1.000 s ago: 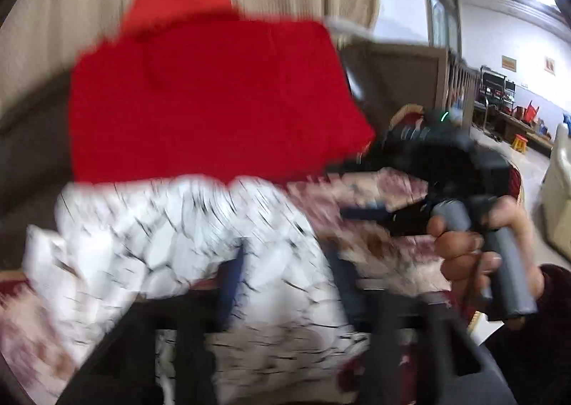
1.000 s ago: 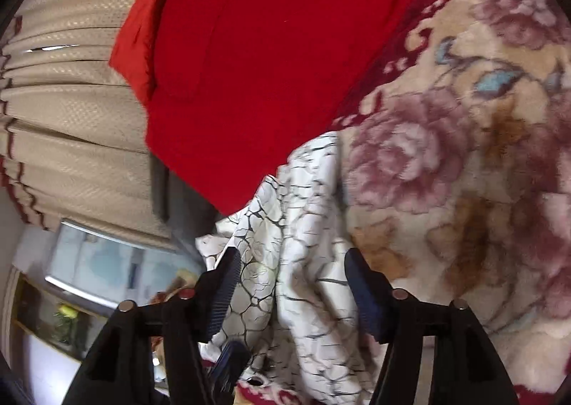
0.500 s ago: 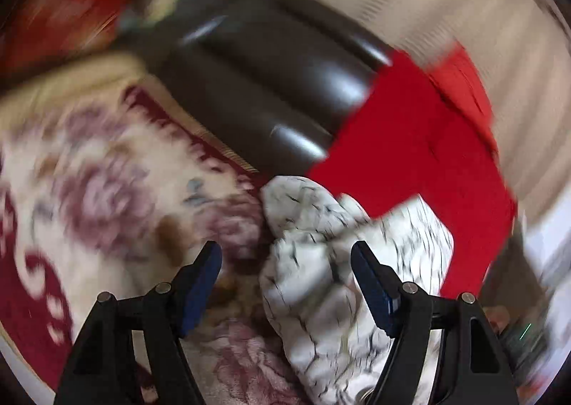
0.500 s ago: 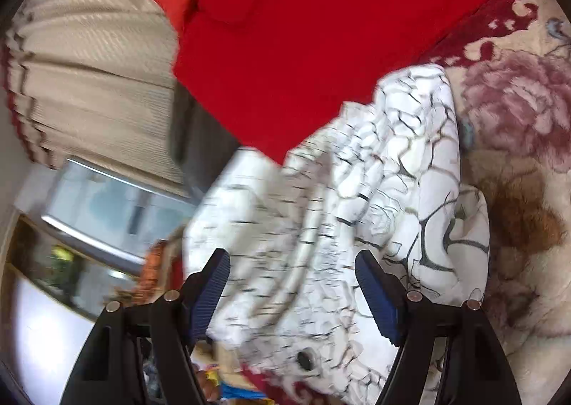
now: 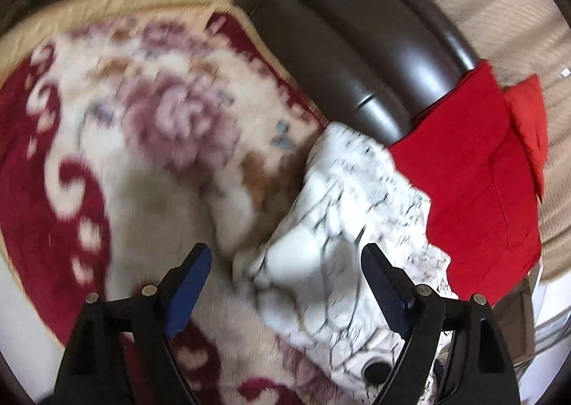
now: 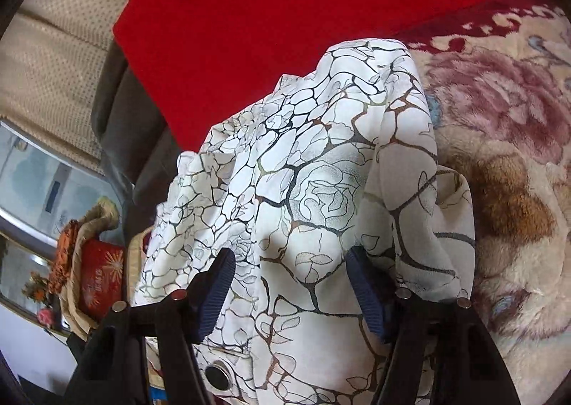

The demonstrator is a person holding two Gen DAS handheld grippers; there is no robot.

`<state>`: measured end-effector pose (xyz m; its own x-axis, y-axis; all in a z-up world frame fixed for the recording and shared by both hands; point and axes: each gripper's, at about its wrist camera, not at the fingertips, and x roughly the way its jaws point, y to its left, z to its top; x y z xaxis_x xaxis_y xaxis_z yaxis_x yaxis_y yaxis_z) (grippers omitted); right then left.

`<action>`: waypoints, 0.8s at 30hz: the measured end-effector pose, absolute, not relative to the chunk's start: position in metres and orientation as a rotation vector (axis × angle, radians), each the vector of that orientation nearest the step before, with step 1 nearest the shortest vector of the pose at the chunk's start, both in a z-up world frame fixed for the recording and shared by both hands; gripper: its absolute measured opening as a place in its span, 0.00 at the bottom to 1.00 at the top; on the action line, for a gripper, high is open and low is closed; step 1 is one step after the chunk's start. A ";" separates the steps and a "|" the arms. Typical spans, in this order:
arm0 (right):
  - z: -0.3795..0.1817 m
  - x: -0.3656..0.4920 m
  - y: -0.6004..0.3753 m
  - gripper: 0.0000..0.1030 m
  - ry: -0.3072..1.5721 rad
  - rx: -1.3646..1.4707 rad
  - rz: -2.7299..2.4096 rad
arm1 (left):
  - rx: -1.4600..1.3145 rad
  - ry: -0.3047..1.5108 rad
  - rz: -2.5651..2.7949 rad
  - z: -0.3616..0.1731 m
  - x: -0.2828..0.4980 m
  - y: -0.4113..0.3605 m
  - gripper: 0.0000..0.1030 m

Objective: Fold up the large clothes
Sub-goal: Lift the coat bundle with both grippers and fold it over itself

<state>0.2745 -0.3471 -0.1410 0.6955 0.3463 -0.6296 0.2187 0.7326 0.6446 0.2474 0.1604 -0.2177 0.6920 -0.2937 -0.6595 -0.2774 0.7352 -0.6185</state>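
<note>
A white garment (image 6: 314, 198) with a dark crackle print lay bunched at centre frame on a floral blanket (image 6: 506, 141), its upper edge overlapping a red cloth (image 6: 285, 12) spread across the top of the right wrist view. The heap, uneven and rumpled, appeared not yet laid flat for folding. The right gripper (image 6: 291, 283) pointed down into the fabric with jaws spread wide, cloth lying between them but not pinched. In the blurred left wrist view, the left gripper (image 5: 285, 283) hung above the garment's (image 5: 349, 226) left edge at lower centre, jaws likewise wide and empty. A dark sofa arm (image 5: 374, 48) ran diagonally across the upper centre, beside the red cloth (image 5: 474, 169) at right.
</note>
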 end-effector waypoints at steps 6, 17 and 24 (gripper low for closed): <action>-0.144 0.282 -0.336 0.66 0.828 0.713 0.073 | -0.901 0.905 -0.104 -0.240 0.245 0.138 0.84; -0.143 0.284 -0.333 0.66 0.833 0.686 0.087 | -1.043 0.744 -0.195 -0.243 0.276 0.121 0.88; -0.145 0.277 -0.345 0.44 0.837 0.711 0.081 | -0.771 0.744 -0.181 -0.216 0.281 0.093 0.64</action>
<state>0.2766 -0.3453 -0.1453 0.6807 0.3339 -0.6520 0.2032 0.7691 0.6059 0.2814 0.0928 -0.2161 0.7346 -0.4071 -0.5428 -0.1125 0.7158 -0.6892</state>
